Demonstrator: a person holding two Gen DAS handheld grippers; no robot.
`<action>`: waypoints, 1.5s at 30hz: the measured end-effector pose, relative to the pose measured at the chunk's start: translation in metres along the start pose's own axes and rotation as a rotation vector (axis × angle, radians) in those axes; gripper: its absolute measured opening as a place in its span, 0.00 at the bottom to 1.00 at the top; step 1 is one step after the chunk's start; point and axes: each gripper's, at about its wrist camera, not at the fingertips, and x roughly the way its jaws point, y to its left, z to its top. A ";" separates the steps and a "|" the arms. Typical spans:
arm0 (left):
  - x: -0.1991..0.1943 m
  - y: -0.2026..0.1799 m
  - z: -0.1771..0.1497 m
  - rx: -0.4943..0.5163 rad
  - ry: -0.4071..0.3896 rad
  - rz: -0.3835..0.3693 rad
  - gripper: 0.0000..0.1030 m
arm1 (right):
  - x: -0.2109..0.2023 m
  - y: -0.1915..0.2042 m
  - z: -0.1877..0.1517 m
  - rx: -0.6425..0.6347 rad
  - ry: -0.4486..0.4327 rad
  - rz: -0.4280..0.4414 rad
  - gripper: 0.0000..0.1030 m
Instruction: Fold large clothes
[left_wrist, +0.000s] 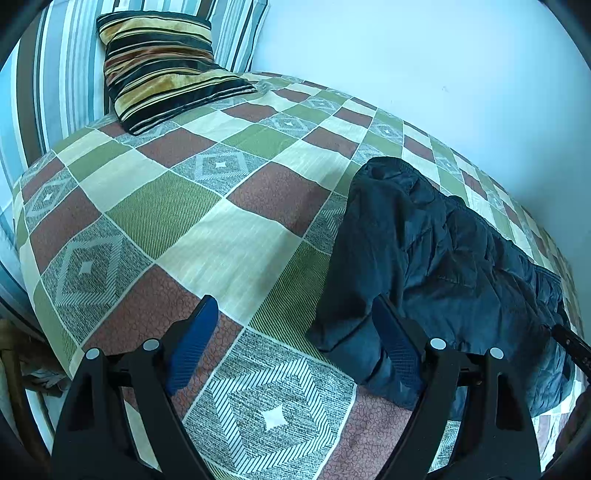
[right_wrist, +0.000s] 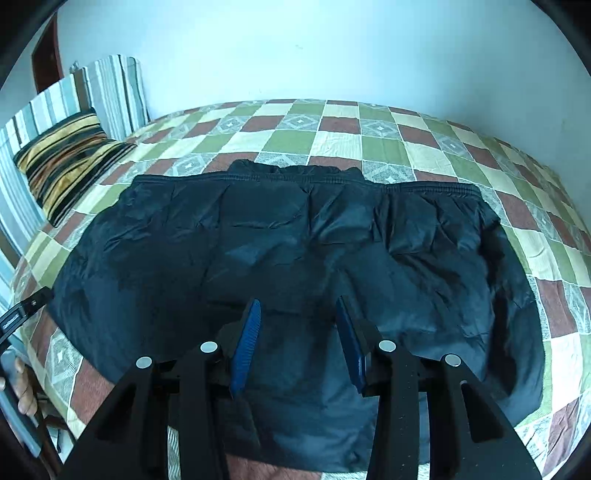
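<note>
Two tongs released: your left tongs (left_wrist: 291, 317) gape wide over bed (left_wrist: 229, 236) beside jacket (right_wrist: 295, 258); right tongs (right_wrist: 297, 314) half-parted above jacket middle, gripping nothing. Jacket flat, ready for fold.

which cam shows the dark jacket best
The right wrist view: the dark jacket lies spread across the frame, its elastic hem visible. The left wrist view shows only one bunched end at its right side, partly behind a finger.
</note>
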 end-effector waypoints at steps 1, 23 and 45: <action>0.001 0.000 0.001 0.004 0.000 0.003 0.83 | 0.003 0.001 -0.001 0.003 0.003 -0.008 0.41; 0.027 -0.055 0.031 0.165 0.035 -0.043 0.83 | 0.047 0.015 -0.016 -0.014 0.082 -0.087 0.42; 0.099 -0.070 0.037 0.228 0.243 -0.078 0.90 | 0.046 0.021 -0.018 -0.027 0.064 -0.108 0.42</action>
